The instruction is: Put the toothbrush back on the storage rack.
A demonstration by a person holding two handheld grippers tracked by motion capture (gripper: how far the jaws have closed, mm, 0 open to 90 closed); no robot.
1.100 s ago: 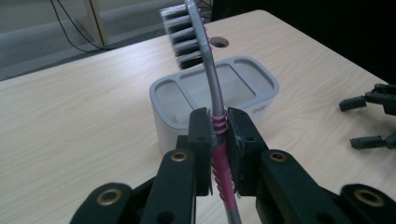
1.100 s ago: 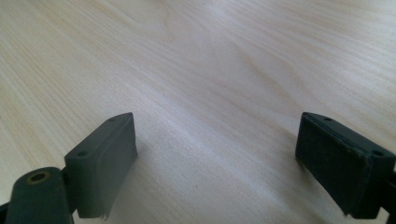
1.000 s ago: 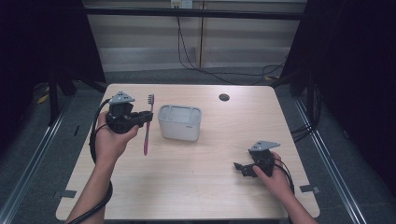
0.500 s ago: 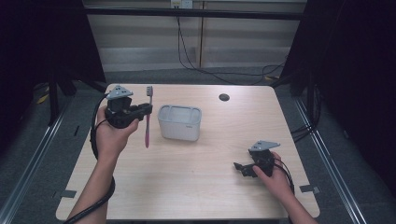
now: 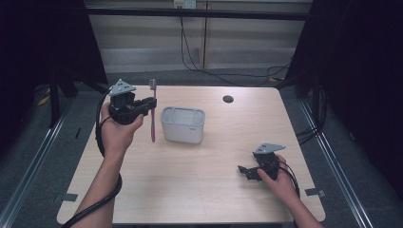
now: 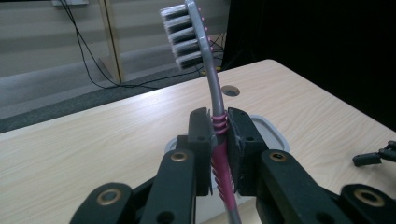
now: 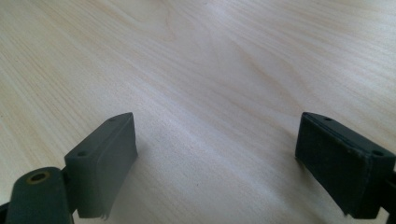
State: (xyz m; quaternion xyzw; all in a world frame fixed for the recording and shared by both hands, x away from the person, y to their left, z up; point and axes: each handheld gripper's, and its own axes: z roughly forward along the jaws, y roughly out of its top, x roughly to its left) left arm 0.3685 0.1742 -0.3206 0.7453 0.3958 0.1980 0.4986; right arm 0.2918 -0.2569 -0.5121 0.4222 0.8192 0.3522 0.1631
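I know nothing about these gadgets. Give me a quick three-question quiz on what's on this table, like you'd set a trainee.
1. True or false: the right gripper grips something.
2. What does the left gripper hold? A) pen B) toothbrush C) spoon
3. Fill in: the toothbrush's bristles point ___.

Key:
1. False; its jaws stand apart over bare table.
2. B, clamped at its pink ribbed handle.
3. Up, beside the grey container.

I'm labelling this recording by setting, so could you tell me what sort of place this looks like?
Probably a lab or recording setup rather than a home: a bare wooden table ringed by dark curtains, loose cables on the floor behind it, and just a grey container and a toothbrush as props.
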